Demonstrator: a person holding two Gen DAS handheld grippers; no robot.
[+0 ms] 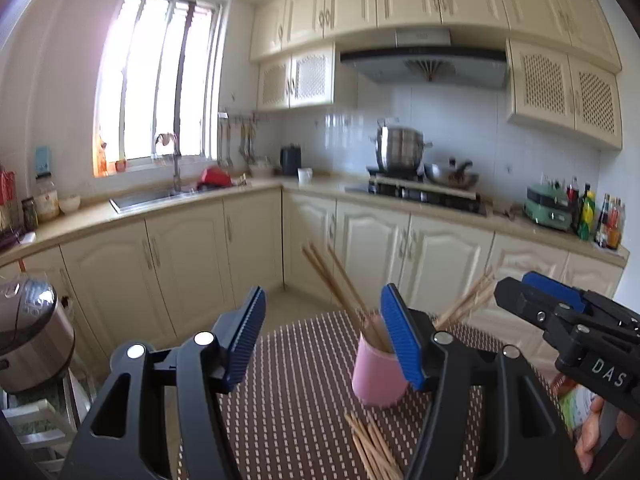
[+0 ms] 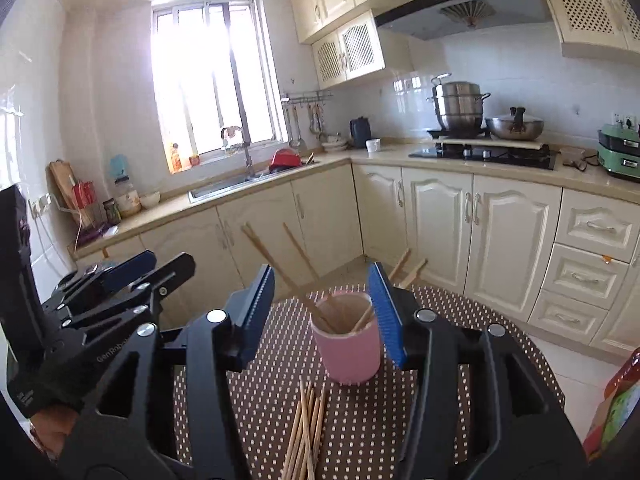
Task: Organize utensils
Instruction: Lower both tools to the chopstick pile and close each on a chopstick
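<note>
Pink cup (image 2: 347,344) between loose chopsticks (image 2: 306,432), kitchen cabinets (image 2: 476,220).

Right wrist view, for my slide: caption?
Open right gripper above pink cup of chopsticks; loose chopsticks on dotted mat.

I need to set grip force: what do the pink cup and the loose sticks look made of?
Pink cup: matte, opaque, thick rim, probably plastic or glazed ceramic; cannot tell which. Loose chopsticks on the dotted mat: pale tan, thin, unvarnished-looking, likely bamboo or wood.
</note>
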